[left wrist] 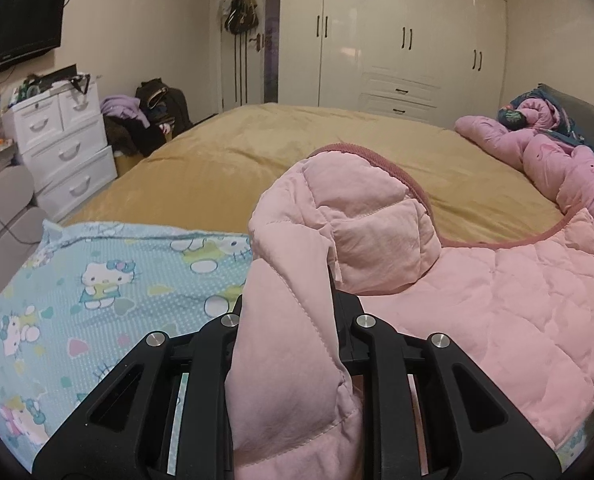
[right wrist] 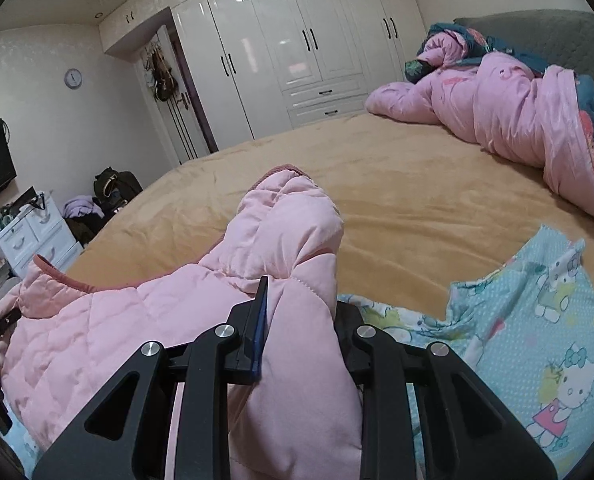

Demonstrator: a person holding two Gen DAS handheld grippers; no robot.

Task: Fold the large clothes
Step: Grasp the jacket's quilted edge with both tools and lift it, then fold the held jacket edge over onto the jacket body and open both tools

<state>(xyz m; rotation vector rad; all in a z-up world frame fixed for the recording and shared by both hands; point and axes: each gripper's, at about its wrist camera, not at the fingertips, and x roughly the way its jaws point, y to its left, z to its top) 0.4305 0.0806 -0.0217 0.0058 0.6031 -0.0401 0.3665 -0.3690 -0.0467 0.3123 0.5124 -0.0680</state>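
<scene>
A pale pink quilted jacket (left wrist: pixel 477 312) with a darker pink ribbed trim lies stretched between my two grippers over the bed. My left gripper (left wrist: pixel 289 300) is shut on a thick fold of the pink jacket at the garment's left end, and fabric bulges up over its fingers. In the right wrist view the same jacket (right wrist: pixel 109 320) runs off to the left, and my right gripper (right wrist: pixel 301 308) is shut on its right end, padded fabric bunched between the black fingers (right wrist: pixel 262 300). The left gripper's black tip shows at the far left edge there.
A light blue cartoon-cat sheet (left wrist: pixel 97 292) covers the near bed, also the sheet (right wrist: pixel 537 340) at right. The mustard bedspread (left wrist: pixel 277 152) stretches beyond. A crumpled pink duvet (right wrist: pixel 497 112) lies by the headboard. White drawers (left wrist: pixel 61 152) and a bag pile stand left, wardrobes (left wrist: pixel 397 32) behind.
</scene>
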